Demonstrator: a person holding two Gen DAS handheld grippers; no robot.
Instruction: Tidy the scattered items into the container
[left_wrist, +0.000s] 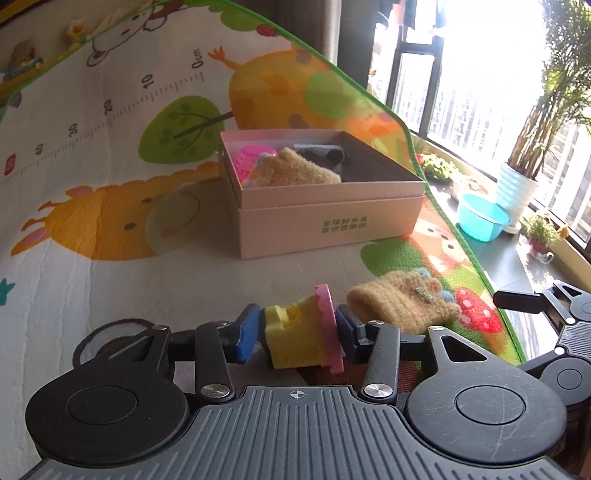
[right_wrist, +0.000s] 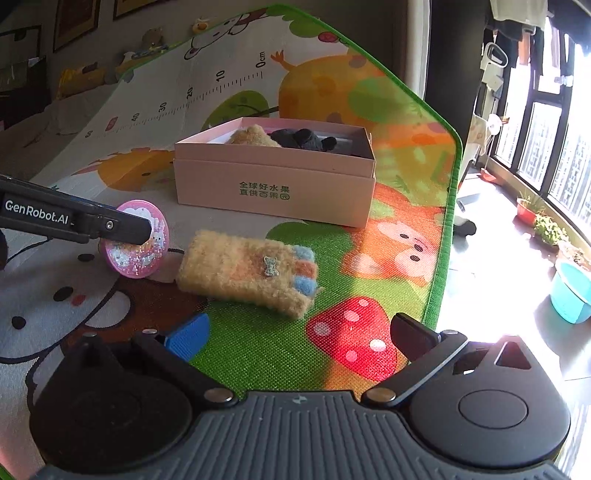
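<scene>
My left gripper (left_wrist: 297, 330) is shut on a yellow toy with a pink scalloped disc (left_wrist: 295, 341), held low over the play mat. In the right wrist view, that disc (right_wrist: 138, 245) shows a glittery pink face beside the left gripper's finger (right_wrist: 110, 225). A fuzzy tan mitten (left_wrist: 402, 302) (right_wrist: 247, 271) lies on the mat just ahead of both grippers. My right gripper (right_wrist: 301, 336) is open and holds nothing, just short of the mitten. The pink box (left_wrist: 325, 225) (right_wrist: 273, 184) stands farther back and holds a second tan mitten (left_wrist: 295, 168), a grey plush (left_wrist: 325, 155) and a pink item (left_wrist: 247, 158).
The mat's green edge (right_wrist: 448, 221) runs along the right, with dark floor beyond. A blue basin (left_wrist: 480, 218) (right_wrist: 570, 291) and potted plants (left_wrist: 517, 184) stand by the window. One finger of the right gripper (left_wrist: 524, 300) shows at the right of the left wrist view.
</scene>
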